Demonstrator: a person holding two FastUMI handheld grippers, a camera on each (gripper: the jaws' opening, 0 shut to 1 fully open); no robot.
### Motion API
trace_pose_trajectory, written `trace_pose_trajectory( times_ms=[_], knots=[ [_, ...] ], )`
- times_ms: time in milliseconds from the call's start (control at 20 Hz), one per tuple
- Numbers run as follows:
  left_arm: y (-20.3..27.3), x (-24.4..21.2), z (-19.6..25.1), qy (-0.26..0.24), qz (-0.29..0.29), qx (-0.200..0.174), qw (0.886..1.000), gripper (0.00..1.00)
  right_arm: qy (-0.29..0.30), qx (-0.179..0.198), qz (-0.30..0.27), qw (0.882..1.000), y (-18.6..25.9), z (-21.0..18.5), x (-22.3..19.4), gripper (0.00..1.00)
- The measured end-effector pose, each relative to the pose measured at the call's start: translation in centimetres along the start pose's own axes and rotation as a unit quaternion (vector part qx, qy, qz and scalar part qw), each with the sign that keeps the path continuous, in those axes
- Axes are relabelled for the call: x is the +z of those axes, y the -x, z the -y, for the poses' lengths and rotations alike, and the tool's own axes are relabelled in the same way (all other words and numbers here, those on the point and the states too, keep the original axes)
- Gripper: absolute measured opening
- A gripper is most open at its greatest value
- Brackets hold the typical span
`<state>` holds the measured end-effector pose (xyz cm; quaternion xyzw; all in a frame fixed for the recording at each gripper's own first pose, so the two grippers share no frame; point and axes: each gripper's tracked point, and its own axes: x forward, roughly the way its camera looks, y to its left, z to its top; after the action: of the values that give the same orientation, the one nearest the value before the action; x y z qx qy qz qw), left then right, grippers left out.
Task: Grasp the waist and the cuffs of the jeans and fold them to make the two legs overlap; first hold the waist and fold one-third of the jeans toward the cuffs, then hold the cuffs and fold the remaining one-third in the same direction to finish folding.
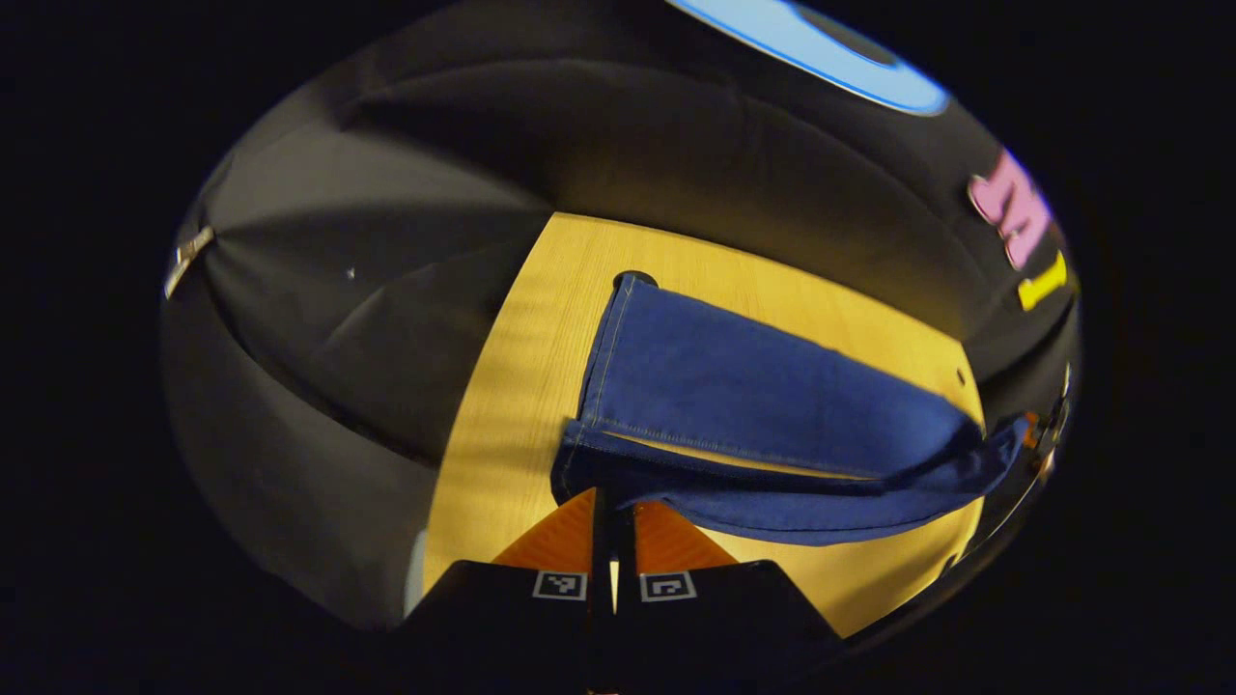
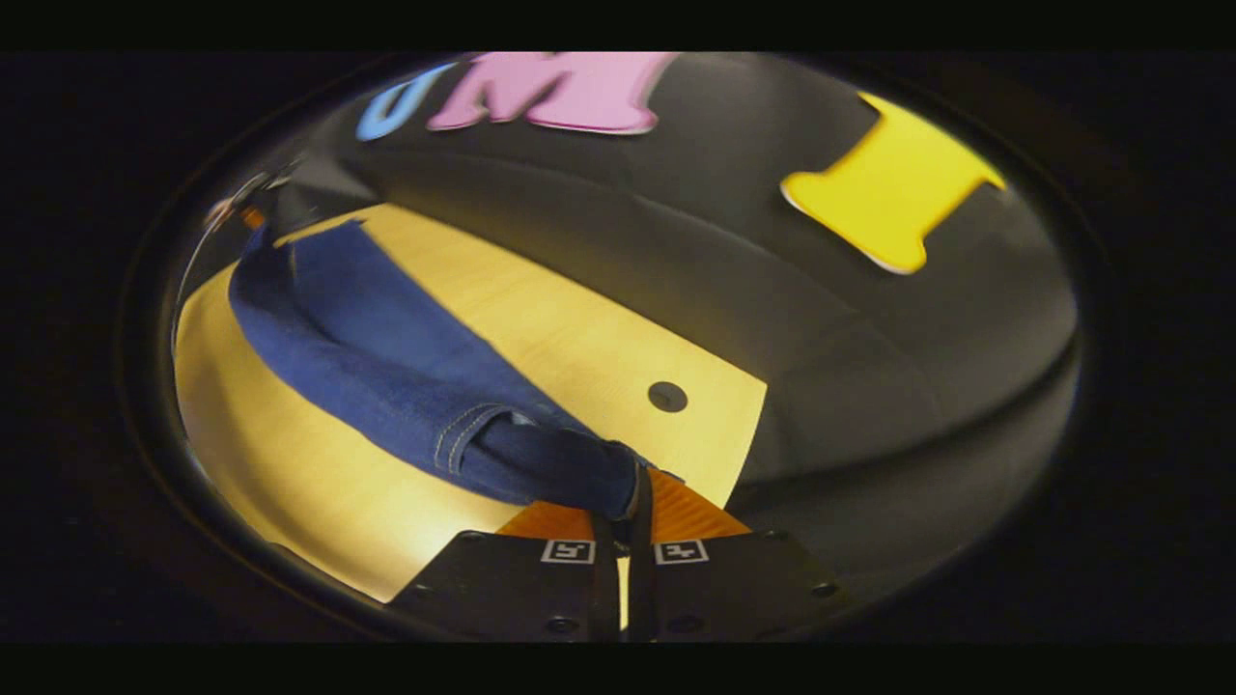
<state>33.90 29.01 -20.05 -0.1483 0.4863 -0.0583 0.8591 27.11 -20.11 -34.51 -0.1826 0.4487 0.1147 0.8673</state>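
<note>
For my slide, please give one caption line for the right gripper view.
Right tongs closed on one end of the blue jeans, lifted above the wooden table.

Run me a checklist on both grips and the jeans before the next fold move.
1. Left gripper shut on the jeans edge: ok, fingers closed with denim pinched between them.
2. Right gripper shut on the jeans: ok, fabric bunched between the closed fingers.
3. Held edge raised off the wooden table: ok, the lower layer hangs between the two grips.
4. Legs overlapping evenly: cannot tell, the layers are only partly visible.
5. Which end is held, waist or cuffs: cannot tell, only a stitched hem shows.
6. Table ahead for laying the fold: ok, bare wood beyond the denim.
</note>
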Motion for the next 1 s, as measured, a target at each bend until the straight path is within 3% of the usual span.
trace_pose_trajectory(
  times_ms=[50, 100, 150, 200, 250, 300, 350, 450, 600, 650, 800, 1000],
  knots=[
    [0.9, 1.3, 0.0, 0.024, 0.004, -0.003, 1.0, 0.06, -0.029, -0.005, -0.01, 1.0, -1.0, 0.5, 0.4, 0.12],
    [1.6, 1.9, 0.0, 0.033, 0.01, 0.002, 0.999, 0.06, -0.054, -0.012, -0.02, 0.998, -1.8, 0.5, 0.8, 0.1],
    [2.2, 2.4, -0.5, 0.027, 0.012, 0.011, 0.999, 0.06, -0.076, -0.016, -0.03, 0.997, -2.3, 0.5, 1.2, 0.07],
    [2.4, 2.7, -1.0, 0.017, 0.013, 0.022, 1.0, 0.06, -0.108, -0.017, -0.043, 0.993, -3.7, 0.4, 1.1, 0.13],
    [2.7, 2.9, -1.3, 0.005, 0.012, 0.032, 0.999, 0.07, -0.145, -0.015, -0.055, 0.988, -4.4, 0.2, 1.2, 0.12],
    [3.3, 3.2, -2.0, -0.006, 0.014, 0.049, 0.999, 0.11, -0.183, -0.014, -0.067, 0.981, -5.5, 0.3, 1.1, 0.02],
    [3.9, 3.7, -2.0, -0.011, 0.021, 0.054, 0.998, 0.3, -0.217, -0.017, -0.074, 0.973, -6.2, 0.6, 0.9, 0.11],
    [5.5, 5.6, -1.0, -0.017, 0.057, 0.054, 0.997, 0.58, -0.278, -0.023, -0.059, 0.958, -7.4, 1.3, 0.8, 0.29],
    [11.5, 9.0, 0.6, -0.036, 0.15, 0.065, 0.986, 1.0, -0.312, -0.064, -0.015, 0.948, -6.6, 3.7, 0.8, 0.8],
    [13.3, 9.6, 0.9, -0.046, 0.188, 0.073, 0.978, 0.97, -0.312, -0.084, -0.001, 0.946, -5.8, 4.3, 0.7, 0.98],
    [20.0, 9.4, 3.8, -0.061, 0.279, 0.078, 0.955, 0.96, -0.334, -0.122, 0.061, 0.933, -4.7, 2.9, 2.0, 0.98],
    [26.3, 5.2, 9.2, -0.048, 0.346, 0.039, 0.936, 0.97, -0.436, -0.142, 0.129, 0.879, -4.7, 3.0, -0.5, 0.98]
  ],
)
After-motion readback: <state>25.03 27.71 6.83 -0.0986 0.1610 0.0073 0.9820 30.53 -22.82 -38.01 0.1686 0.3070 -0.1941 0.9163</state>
